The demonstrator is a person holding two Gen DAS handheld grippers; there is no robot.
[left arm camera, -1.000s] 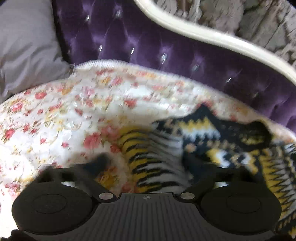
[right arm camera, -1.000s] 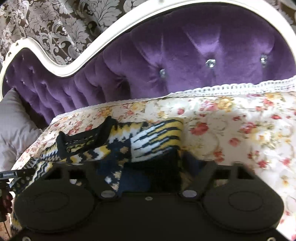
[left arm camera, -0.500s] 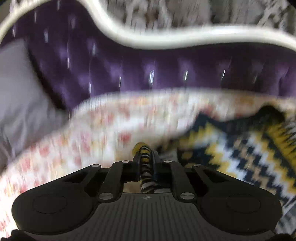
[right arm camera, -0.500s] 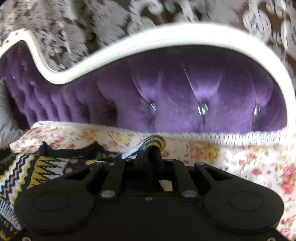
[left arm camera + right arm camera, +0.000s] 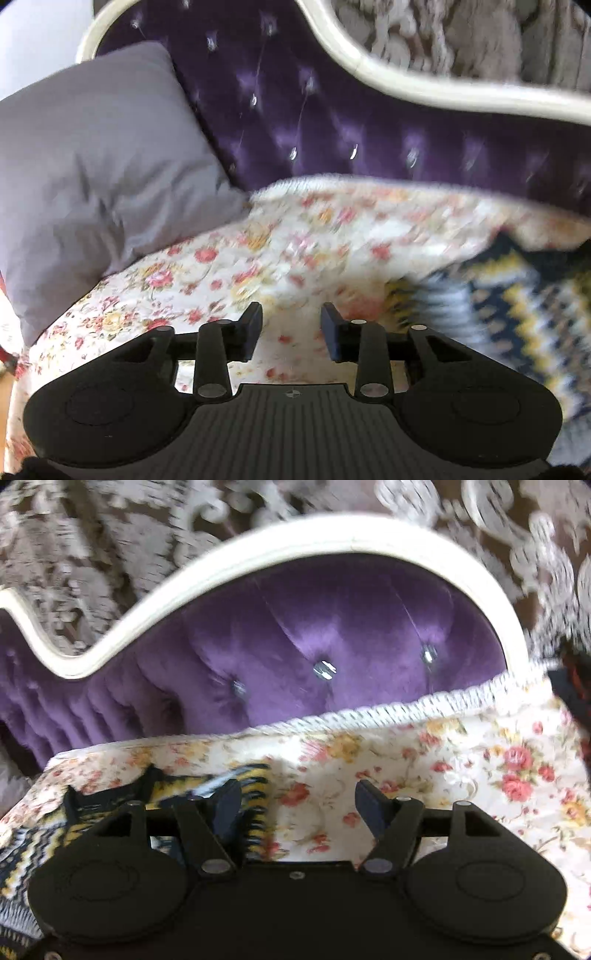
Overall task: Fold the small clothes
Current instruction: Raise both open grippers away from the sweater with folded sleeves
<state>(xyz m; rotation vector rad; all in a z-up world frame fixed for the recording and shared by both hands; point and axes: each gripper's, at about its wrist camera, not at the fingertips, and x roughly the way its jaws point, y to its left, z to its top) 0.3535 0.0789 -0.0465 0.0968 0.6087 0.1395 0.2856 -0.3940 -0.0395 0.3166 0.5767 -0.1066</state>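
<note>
A small knitted sweater [image 5: 517, 314] with yellow, navy and white zigzags lies on the floral bedspread [image 5: 258, 258]. In the left wrist view it is at the right, blurred, and my left gripper [image 5: 291, 325] hangs to its left with jaws opening and only bedspread between them. In the right wrist view the sweater [image 5: 177, 790] lies at the lower left, its striped sleeve edge just behind the left finger [image 5: 229, 808]. My right gripper [image 5: 299, 805] is opening too, wide, with nothing pressed between the pads.
A purple tufted headboard [image 5: 314, 646] with a cream frame [image 5: 258, 550] runs along the far edge of the bed. A grey pillow [image 5: 92, 158] leans against it at the left. The bedspread's white fringe [image 5: 443, 701] marks its far edge.
Half a second ago both grippers were shut on the sweater's sleeve edges. Both have since let go, opened and drawn outward; the sweater lies on the bedspread.
</note>
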